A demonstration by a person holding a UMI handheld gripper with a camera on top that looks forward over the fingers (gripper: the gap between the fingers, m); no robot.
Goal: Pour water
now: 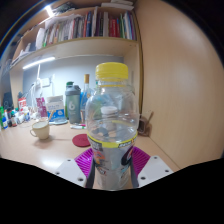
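A clear plastic bottle [112, 125] with a yellow cap [112, 72] stands upright between my fingers, partly filled with water. My gripper [112, 162] is shut on the bottle, both magenta pads [86, 160] pressing its lower sides. The bottle's base is hidden between the fingers, so I cannot tell whether it rests on the desk. A white mug [40, 129] stands on the desk to the left, beyond the fingers. A red coaster [81, 141] lies just left of the bottle.
A wooden desk [35, 150] runs under the gripper. A grey flask [73, 102] and small items stand at the back left. A bookshelf [85, 30] with a lamp strip hangs above. A beige wall [180, 70] closes the right side.
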